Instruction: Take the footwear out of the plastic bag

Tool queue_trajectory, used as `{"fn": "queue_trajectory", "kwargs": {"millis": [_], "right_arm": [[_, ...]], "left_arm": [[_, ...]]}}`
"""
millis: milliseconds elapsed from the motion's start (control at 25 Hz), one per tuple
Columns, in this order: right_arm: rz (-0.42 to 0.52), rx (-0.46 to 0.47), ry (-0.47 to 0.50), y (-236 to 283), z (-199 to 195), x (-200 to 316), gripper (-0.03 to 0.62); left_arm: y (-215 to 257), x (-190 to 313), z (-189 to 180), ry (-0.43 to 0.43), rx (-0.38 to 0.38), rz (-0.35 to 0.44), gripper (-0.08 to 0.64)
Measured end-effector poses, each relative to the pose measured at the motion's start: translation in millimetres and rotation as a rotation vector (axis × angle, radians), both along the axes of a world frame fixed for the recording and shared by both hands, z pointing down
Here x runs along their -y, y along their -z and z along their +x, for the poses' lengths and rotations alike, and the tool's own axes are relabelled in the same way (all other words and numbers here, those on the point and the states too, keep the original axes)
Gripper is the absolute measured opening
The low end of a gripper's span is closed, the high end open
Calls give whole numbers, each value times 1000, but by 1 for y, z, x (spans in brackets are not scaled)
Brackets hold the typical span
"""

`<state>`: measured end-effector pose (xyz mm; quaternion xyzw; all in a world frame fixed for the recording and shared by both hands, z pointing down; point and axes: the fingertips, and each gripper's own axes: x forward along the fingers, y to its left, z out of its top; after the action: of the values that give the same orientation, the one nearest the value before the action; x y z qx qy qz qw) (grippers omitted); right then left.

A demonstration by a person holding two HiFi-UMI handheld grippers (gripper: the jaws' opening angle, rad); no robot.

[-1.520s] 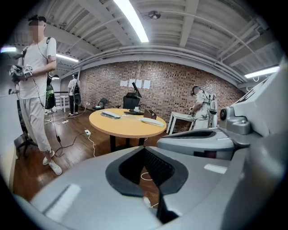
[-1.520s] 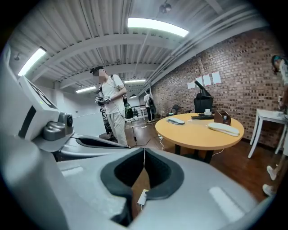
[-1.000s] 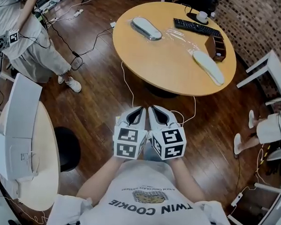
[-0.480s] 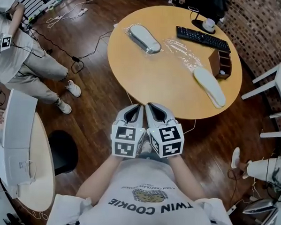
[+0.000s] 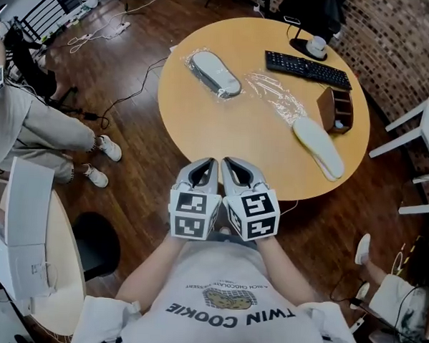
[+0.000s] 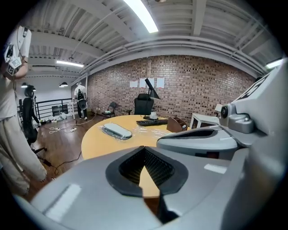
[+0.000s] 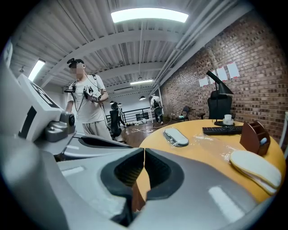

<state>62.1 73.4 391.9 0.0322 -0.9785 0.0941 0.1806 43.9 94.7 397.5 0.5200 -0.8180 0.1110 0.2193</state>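
Observation:
A grey slipper inside a clear plastic bag (image 5: 215,72) lies on the far left of the round wooden table (image 5: 224,132); it also shows as the bagged slipper (image 6: 117,131) and the bagged slipper (image 7: 176,137) in the two gripper views. A cream slipper (image 5: 318,147) lies bare at the table's right edge, beside a flat, crumpled plastic bag (image 5: 279,92). My left gripper (image 5: 208,164) and right gripper (image 5: 231,163) are held side by side just short of the table's near edge. Both are shut with nothing in them, as the left gripper (image 6: 144,150) and right gripper (image 7: 144,150) show.
A black keyboard (image 5: 308,69), a wooden desk organiser (image 5: 334,109) and a cup (image 5: 318,45) sit at the table's far right. Cables run across the wooden floor. A person (image 5: 30,132) stands at the left, beside a white desk (image 5: 25,229). White chairs (image 5: 417,128) stand at the right.
The table has come nearer to me and sits lower in the head view. Both grippers stay shut and side by side. The person at the left has shifted further left.

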Motion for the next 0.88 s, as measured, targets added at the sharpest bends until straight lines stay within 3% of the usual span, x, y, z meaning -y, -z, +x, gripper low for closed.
{"fn": "queue_trajectory", "kwargs": {"millis": [480, 880], "right_arm": [[5, -35, -124, -21, -75, 63, 5], [-64, -108, -277, -47, -143, 112, 5]], "left_arm": [[-22, 67, -77, -130, -15, -9, 3], [-40, 115, -158, -293, -34, -74, 3]]}}
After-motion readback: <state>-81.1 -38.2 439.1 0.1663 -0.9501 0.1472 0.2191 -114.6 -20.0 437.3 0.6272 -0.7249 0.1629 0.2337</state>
